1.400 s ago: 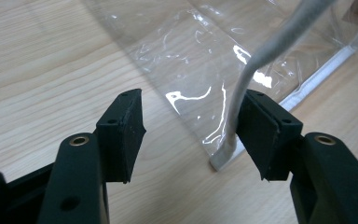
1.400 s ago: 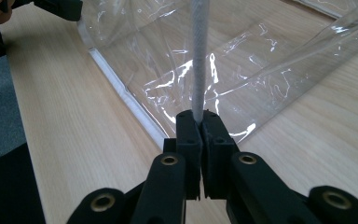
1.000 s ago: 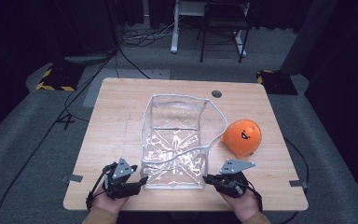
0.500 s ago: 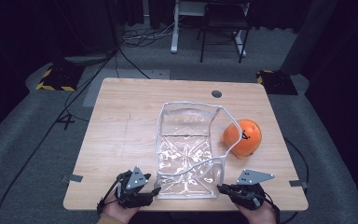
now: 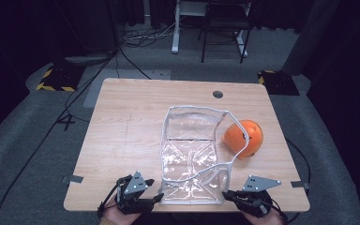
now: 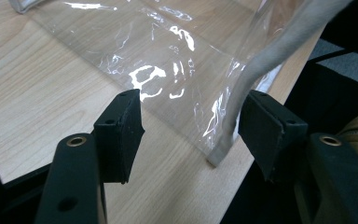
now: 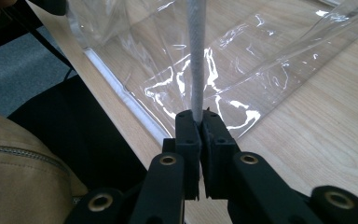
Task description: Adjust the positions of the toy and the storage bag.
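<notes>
Fingers differ: the right gripper (image 7: 199, 126) is pinched tight on the white trim of the clear plastic bag (image 5: 192, 154); the left gripper (image 6: 191, 135) stands wide, its jaws either side of the bag's near corner. On the table (image 5: 122, 122) the bag stands at center-to-6 o'clock, the orange ball (image 5: 246, 136) at its 3 o'clock. Thin film, likely light, floppy and slick; the stiffer trim looks the surest hold.

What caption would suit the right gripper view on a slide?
Right gripper shut on the white rim of a clear plastic bag lying on a wooden table.
</notes>
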Demonstrator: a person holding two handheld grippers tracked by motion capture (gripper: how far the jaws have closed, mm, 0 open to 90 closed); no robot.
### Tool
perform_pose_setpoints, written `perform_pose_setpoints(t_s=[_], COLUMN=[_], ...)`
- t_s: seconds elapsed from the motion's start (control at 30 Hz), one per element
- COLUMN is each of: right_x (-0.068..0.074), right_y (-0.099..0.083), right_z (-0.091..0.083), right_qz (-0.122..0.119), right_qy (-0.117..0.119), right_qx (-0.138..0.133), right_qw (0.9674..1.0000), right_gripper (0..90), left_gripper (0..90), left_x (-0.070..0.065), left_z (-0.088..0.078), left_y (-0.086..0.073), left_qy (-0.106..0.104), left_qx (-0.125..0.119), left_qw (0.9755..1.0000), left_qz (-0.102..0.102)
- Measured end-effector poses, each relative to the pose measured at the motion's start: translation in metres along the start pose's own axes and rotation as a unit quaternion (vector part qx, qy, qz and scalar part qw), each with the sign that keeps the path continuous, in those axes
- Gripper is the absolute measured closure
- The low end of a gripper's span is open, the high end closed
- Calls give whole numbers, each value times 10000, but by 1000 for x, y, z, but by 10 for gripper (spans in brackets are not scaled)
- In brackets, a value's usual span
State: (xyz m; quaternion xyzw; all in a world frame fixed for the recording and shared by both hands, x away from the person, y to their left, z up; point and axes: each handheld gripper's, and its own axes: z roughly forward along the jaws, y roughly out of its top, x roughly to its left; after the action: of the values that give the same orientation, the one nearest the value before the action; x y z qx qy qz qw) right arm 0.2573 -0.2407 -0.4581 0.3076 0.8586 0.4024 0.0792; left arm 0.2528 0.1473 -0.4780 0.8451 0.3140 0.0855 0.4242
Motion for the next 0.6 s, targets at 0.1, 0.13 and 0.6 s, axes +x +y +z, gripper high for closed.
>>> perform_pose_setpoints(t_s=[0.1,0.13,0.6], right_x=[-1,-2,-19], right_y=[2,3,16], right_z=[-5,-7,-34], right_qz=[32,20,104], right_qy=[52,65,-143], right_qx=[-99,-111,-139], right_qw=[9999,9999,9997], right_gripper=[754,734,619], left_gripper=[397,394,386], left_x=[3,5,12], left_z=[-8,-10,-38], left_y=[-3,-3,-5], left_qy=[-13,-34,38], left_qx=[-20,-67,-86], left_qw=[10000,9999,10000], left_qz=[-53,-90,-3])
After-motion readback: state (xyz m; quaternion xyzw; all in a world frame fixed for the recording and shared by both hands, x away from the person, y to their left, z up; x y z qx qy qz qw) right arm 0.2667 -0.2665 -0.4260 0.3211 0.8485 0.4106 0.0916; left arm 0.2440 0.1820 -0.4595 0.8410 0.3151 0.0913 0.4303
